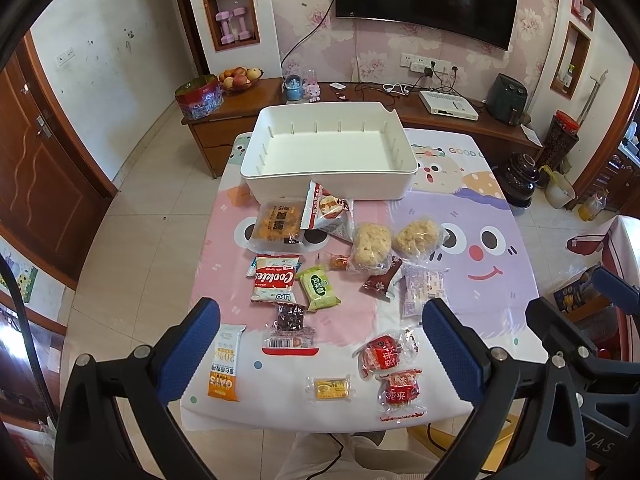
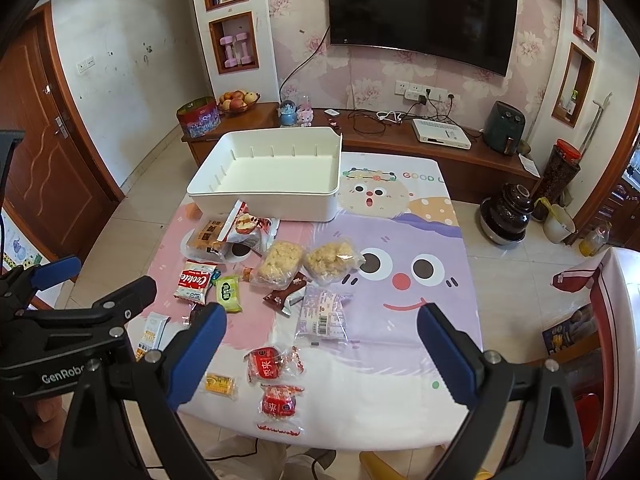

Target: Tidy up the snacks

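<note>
An empty white bin stands at the table's far side. Several wrapped snacks lie in front of it: a red Cookies pack, a green packet, two pale rice cakes, two red sweets, a yellow candy and an orange-white bar. My left gripper hovers open above the near snacks, holding nothing. My right gripper is open too, over the near edge, empty.
The table wears a cartoon cloth; its right half is bare. A wooden TV bench with a fruit bowl and cables runs behind. Jars and pots stand on the floor at right. The person's legs show below the table edge.
</note>
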`<action>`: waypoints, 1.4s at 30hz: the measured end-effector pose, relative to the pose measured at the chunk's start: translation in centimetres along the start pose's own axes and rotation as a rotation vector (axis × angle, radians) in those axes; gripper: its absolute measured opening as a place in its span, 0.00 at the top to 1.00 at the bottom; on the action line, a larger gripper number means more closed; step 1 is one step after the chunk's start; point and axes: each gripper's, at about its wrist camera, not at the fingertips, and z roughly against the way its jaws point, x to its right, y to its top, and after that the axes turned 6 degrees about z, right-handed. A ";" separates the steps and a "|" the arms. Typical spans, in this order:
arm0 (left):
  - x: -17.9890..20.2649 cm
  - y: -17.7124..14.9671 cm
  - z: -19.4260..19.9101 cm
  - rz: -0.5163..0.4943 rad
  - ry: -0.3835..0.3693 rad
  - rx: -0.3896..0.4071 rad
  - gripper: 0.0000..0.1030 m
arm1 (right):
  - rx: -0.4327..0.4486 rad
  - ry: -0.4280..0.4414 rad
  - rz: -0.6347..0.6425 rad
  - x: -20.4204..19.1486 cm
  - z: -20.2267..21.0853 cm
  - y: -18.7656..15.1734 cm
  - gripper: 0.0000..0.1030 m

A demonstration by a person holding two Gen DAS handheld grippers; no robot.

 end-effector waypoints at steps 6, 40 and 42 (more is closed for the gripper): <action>0.3 -0.2 0.0 -0.001 0.003 -0.002 0.02 | 0.004 0.001 0.002 0.2 0.2 -0.1 0.05; 0.3 -0.9 0.2 0.005 0.007 -0.009 0.02 | 0.010 0.002 0.013 0.6 1.6 -0.6 0.05; 0.3 -1.2 0.1 0.008 0.008 -0.014 0.02 | 0.004 0.006 0.016 0.8 1.6 -0.4 0.05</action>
